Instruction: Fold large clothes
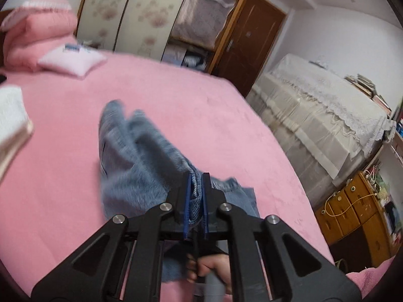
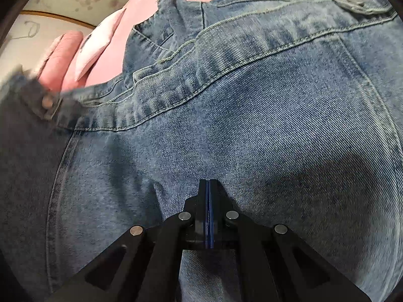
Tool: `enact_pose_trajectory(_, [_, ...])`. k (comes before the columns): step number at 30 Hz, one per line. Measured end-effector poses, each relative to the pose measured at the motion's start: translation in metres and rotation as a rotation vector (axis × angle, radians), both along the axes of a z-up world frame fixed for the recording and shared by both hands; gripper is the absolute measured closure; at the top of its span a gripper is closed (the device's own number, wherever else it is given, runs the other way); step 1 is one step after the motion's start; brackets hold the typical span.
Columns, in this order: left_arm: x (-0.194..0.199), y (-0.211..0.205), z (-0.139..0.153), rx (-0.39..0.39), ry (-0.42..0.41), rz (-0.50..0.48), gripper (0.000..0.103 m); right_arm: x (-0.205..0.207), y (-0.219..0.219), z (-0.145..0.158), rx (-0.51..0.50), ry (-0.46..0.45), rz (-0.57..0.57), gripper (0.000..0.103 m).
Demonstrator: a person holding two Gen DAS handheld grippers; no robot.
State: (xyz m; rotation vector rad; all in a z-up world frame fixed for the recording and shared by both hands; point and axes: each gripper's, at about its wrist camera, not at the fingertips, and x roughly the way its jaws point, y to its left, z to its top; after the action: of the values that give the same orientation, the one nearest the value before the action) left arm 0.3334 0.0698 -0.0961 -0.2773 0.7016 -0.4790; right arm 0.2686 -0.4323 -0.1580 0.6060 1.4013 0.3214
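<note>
Blue jeans lie bunched on a bed with a pink cover. My left gripper is shut on a fold of their denim, which stands lifted between the blue pads while the rest trails down onto the bed. Below that gripper a hand holds a grey handle. The right wrist view is filled by the jeans, with seams and a pocket edge showing. My right gripper is shut, pads pressed together with nothing between them, tips right at the denim. A blurred dark part with a metal pin shows at the left.
Pink pillows and a pale cushion sit at the bed's far end. A white folded item is at the left edge. Beyond the bed stand a wardrobe, a brown door, lace-covered furniture and wooden drawers.
</note>
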Motion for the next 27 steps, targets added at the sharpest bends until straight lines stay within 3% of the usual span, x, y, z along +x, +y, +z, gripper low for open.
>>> enact_pose_trajectory(3, [0.003, -0.016, -0.012, -0.056, 0.068, -0.005, 0.099, 0.003, -0.006, -0.002, 0.007, -0.004, 0.061, 0.103])
enact_pose_trajectory(12, [-0.018, -0.084, -0.044, -0.059, 0.158, -0.108, 0.099, 0.010, -0.042, -0.012, 0.166, 0.069, 0.107, 0.103])
enact_pose_trajectory(16, [-0.025, -0.115, -0.049, -0.052, 0.153, -0.178, 0.099, 0.016, -0.064, -0.011, 0.209, 0.096, 0.109, 0.103])
enact_pose_trajectory(22, [-0.036, -0.149, -0.055, -0.106, 0.184, -0.260, 0.099, 0.036, -0.151, 0.018, 0.219, -0.003, 0.014, 0.103])
enact_pose_trajectory(27, [-0.041, -0.191, -0.075, -0.108, 0.194, -0.319, 0.100, 0.045, -0.243, 0.057, 0.100, -0.115, -0.007, 0.103])
